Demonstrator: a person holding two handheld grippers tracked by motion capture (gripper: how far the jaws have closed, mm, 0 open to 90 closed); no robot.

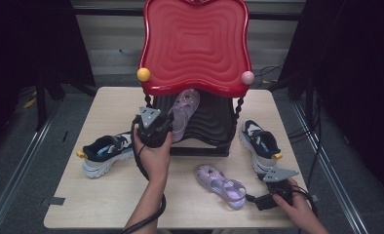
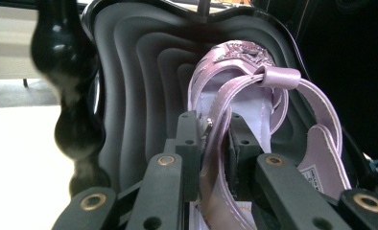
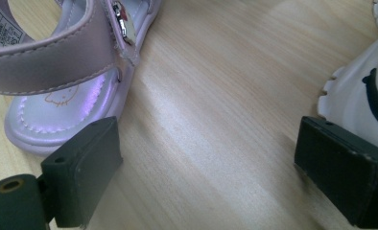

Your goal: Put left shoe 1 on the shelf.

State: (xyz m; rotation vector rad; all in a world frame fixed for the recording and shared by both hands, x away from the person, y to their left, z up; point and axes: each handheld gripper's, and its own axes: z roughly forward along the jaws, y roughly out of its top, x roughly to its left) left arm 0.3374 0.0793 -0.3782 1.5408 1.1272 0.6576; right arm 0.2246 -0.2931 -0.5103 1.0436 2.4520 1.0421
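Sandals in lilac were the job's likely concern, going by the grip. Largest stood the two-tier shoe rack [image 1: 195,44], red tray above a black one, at the bench's [image 1: 107,204] far side. Two navy-and-white sneakers [image 1: 105,152] flanked it. One sandal [image 2: 254,96] lay on the black tray, its strap pinched between the left gripper's [image 2: 215,143] closed jaws, the forearm reaching forward. Its mate [image 1: 220,185] sat near the front edge. Both looked light and pliant, and the strap seemed a good place to hold. The right gripper [image 3: 206,177], low on the bench beside that mate, had its jaws spread wide and empty.
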